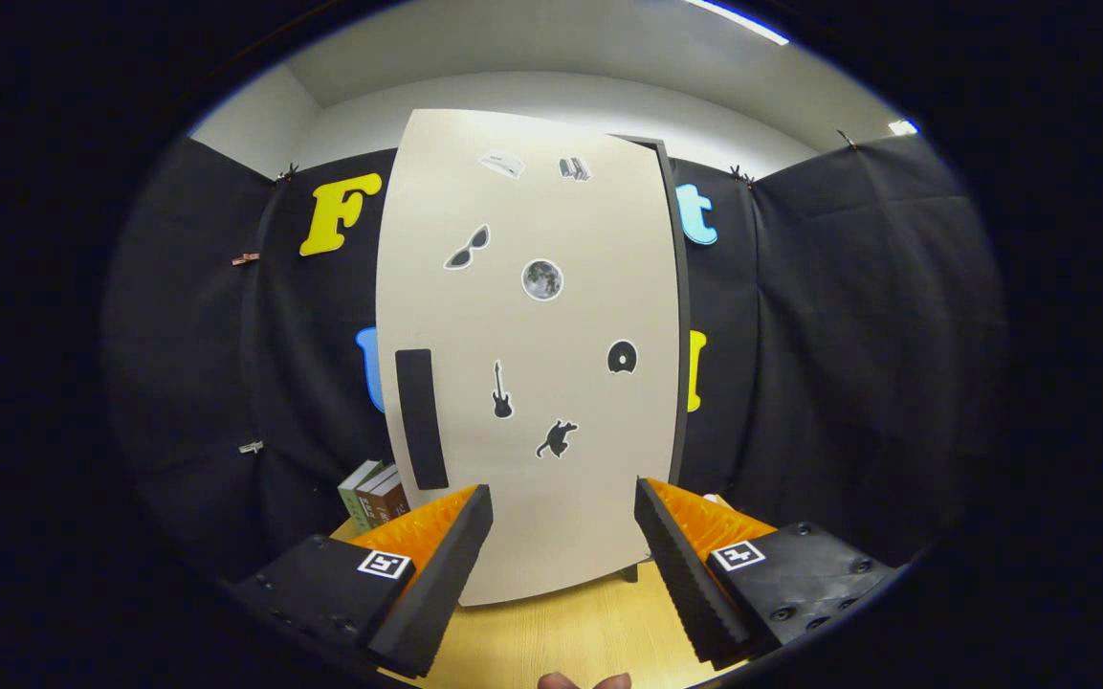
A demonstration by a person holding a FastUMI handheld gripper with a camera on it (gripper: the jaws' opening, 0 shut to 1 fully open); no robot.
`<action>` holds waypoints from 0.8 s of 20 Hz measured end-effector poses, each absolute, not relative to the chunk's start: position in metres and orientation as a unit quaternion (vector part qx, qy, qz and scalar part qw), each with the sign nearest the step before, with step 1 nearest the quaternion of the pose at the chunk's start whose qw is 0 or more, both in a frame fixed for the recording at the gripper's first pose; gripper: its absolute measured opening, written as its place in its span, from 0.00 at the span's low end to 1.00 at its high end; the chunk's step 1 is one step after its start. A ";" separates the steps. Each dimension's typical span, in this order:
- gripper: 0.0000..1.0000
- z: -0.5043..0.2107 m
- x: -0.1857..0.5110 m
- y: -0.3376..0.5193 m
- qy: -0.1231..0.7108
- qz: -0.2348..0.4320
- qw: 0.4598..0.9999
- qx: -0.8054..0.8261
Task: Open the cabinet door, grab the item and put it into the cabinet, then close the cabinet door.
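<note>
Cabinet door (532,364): a tall, flat, cream panel with a smooth matt face; it stands upright just beyond the gripper's fingers and looks shut against its frame.
Handle (420,418): a dark, upright rectangular strip near the door's left edge, low on the panel.
Stickers (542,279): small black-and-white cut-outs scattered over the door, among them sunglasses, a round moon-like disc, a guitar and an animal shape.
Cabinet frame (677,316): a thin dark edge runs down the door's right side; a dark foot shows under the lower right corner.
Gripper (562,560): fingers spread wide apart and holding nothing; their inner faces are ribbed, each backed by a block that carries a square printed marker.
Surface (561,632): pale wood-grain top, bare between the fingers up to the foot of the door.
Books (374,495): a few upright spines, green and brown, standing on the surface left of the cabinet, just beyond the left finger and below the handle.
Open room: bare wood lies between the fingers and the door; the books crowd the left side near the handle.
Booth wall (857,335): black cloth, creased, hanging behind and to both sides of the cabinet.
Hand (584,680): fingertips peek in at the near edge of the surface.
</note>
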State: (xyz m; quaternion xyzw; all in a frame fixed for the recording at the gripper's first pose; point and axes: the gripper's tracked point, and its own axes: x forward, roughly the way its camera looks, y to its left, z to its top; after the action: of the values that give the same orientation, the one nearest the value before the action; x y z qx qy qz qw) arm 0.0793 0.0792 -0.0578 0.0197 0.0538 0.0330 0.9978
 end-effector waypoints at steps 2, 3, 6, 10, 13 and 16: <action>0.98 -0.057 0.079 0.078 0.050 0.028 0.998 0.012; 0.98 -0.057 0.078 0.079 0.049 0.029 0.998 0.011; 0.98 -0.057 0.077 0.080 0.048 0.027 0.998 0.007; 0.97 -0.056 0.076 0.080 0.045 0.027 0.999 -0.001; 0.97 -0.056 0.073 0.079 0.042 0.026 0.999 -0.006; 0.97 -0.056 0.071 0.080 0.041 0.027 0.999 -0.008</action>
State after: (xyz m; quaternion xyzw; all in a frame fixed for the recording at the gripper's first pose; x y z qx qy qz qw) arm 0.0710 0.0798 -0.0559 -0.0077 0.0414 0.0269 0.9988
